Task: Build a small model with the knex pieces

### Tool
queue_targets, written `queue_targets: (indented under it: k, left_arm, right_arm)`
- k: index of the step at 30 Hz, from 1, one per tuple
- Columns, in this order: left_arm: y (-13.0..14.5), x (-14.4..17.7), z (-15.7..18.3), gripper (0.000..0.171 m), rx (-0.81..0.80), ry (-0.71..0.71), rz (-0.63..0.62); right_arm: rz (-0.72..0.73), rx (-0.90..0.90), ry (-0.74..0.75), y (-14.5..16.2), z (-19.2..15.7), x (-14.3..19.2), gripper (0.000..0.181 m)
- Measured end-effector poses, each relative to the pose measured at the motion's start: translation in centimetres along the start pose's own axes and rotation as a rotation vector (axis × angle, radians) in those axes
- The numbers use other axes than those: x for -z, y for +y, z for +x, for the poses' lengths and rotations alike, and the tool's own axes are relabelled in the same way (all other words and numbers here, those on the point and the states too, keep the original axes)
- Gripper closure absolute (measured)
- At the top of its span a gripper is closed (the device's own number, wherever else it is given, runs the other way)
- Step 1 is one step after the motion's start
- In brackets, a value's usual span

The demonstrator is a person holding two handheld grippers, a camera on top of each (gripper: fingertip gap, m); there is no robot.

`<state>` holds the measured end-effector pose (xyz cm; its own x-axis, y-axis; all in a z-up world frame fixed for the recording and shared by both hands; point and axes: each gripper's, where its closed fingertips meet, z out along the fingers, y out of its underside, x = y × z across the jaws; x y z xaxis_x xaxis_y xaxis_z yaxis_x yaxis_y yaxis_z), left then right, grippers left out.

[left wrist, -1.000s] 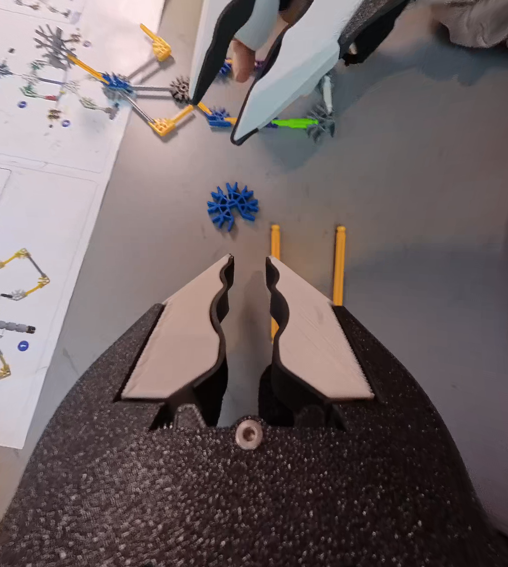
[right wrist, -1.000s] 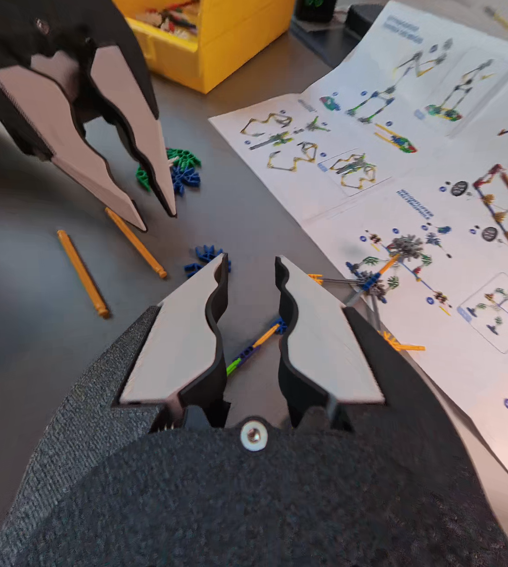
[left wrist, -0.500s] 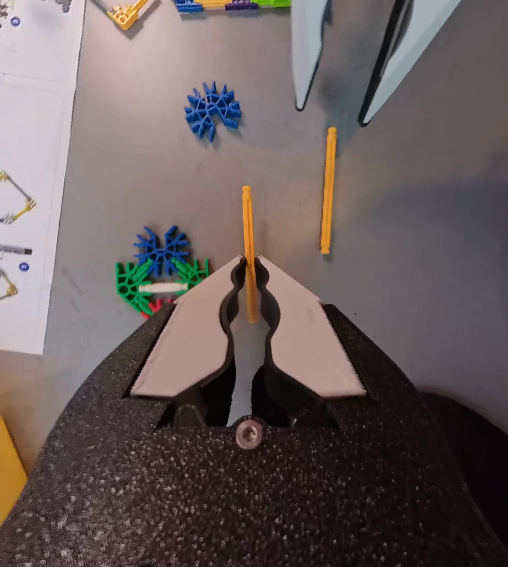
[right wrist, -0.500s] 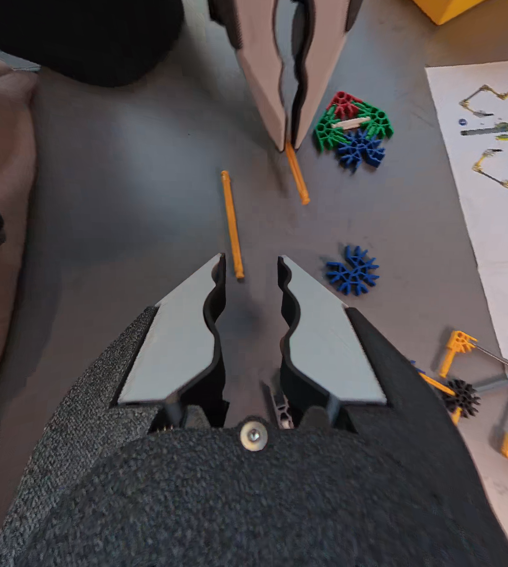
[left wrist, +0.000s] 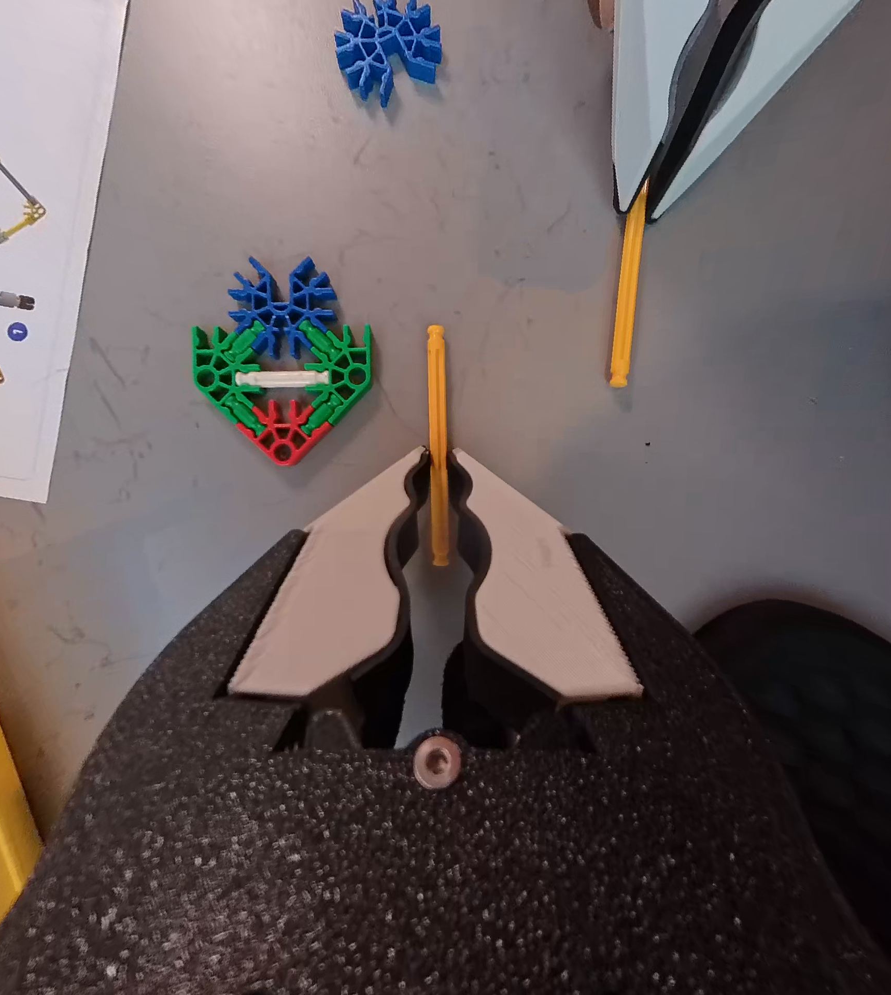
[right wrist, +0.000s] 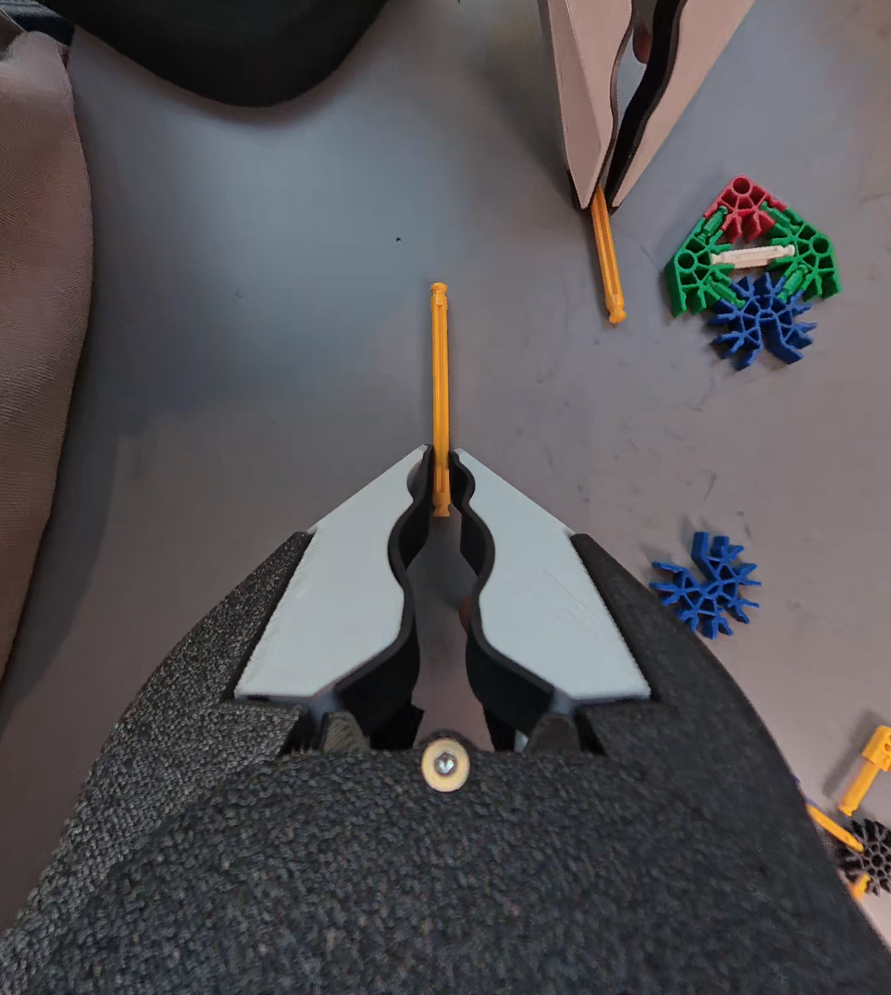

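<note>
Clamping one yellow rod [left wrist: 436,431] in my left gripper [left wrist: 437,455], another yellow rod [right wrist: 439,387] in my right gripper [right wrist: 439,455], both lying on the grey table [left wrist: 540,269].

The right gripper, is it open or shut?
Shut. The right gripper has its fingertips pinched on an orange rod, with no gap beside it. The rod sticks out forward over the grey table.

right claw [right wrist: 439,451] pinches an orange rod [right wrist: 439,377] on grey table [right wrist: 271,269].

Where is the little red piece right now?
In the left wrist view the red piece lies left of the left gripper, joined under the green pieces on the grey table.
</note>
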<state>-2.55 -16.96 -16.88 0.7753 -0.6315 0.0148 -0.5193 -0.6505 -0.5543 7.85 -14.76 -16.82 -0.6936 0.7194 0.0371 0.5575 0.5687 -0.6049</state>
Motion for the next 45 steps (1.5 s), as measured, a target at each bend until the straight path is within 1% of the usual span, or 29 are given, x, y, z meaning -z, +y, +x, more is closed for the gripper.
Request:
queue_targets:
  k: [5, 8, 16, 18, 22, 23, 25, 30, 35, 38, 41, 45]
  left_arm:
    - [-0.2, -0.1, 0.1, 0.166, 0.011, -0.001, 0.044]
    - [-0.6, -0.3, 0.3, 0.165, 0.013, 0.003, 0.074]
    - [-1.2, -0.7, 0.3, 0.166, 0.011, 0.006, 0.113]
    - [-1.2, -0.7, 0.3, 0.166, 0.019, 0.012, 0.125]
    - [-1.3, -0.8, 0.3, 0.166, 0.032, 0.019, 0.146]
    - [-1.3, -0.8, 0.3, 0.166, 0.033, 0.019, 0.151]
    - [-1.4, -0.8, 0.3, 0.166, 0.035, 0.018, 0.160]
    - [-1.9, -1.1, 0.4, 0.166, 0.028, 0.017, 0.194]
    - [-2.8, -1.7, 0.4, 0.166, 0.005, -0.001, 0.226]
    - [-3.5, -2.0, 0.7, 0.166, -0.003, 0.003, 0.247]
    - [-4.0, -2.4, 1.3, 0.166, -0.015, 0.025, 0.260]
    - [-4.7, -2.7, 1.7, 0.166, -0.025, 0.036, 0.276]
  right_arm:
    - [0.046, 0.019, 0.014, -2.1, 0.2, -0.5, 0.177]
    - [0.042, 0.034, 0.004, -2.7, 0.1, -0.9, 0.177]
    - [0.009, 0.060, 0.014, -2.6, -0.1, -2.0, 0.177]
    - [0.019, 0.055, 0.016, -2.7, -0.1, -2.0, 0.177]
    - [0.037, 0.043, 0.018, -2.6, 0.1, -1.9, 0.173]
    - [0.043, 0.039, 0.013, -2.6, 0.0, -1.9, 0.168]
    - [0.066, 0.024, 0.008, -2.7, 0.2, -1.6, 0.162]
    - [0.197, -0.072, 0.020, -3.6, 1.6, 0.0, 0.160]
    - [0.247, -0.125, 0.138, -3.0, 4.3, 1.1, 0.160]
    - [0.258, -0.139, 0.183, -2.7, 5.3, 1.2, 0.160]
    - [0.227, -0.124, 0.203, -2.1, 5.7, 0.8, 0.159]
    - [0.164, -0.092, 0.187, -1.4, 5.3, -0.1, 0.158]
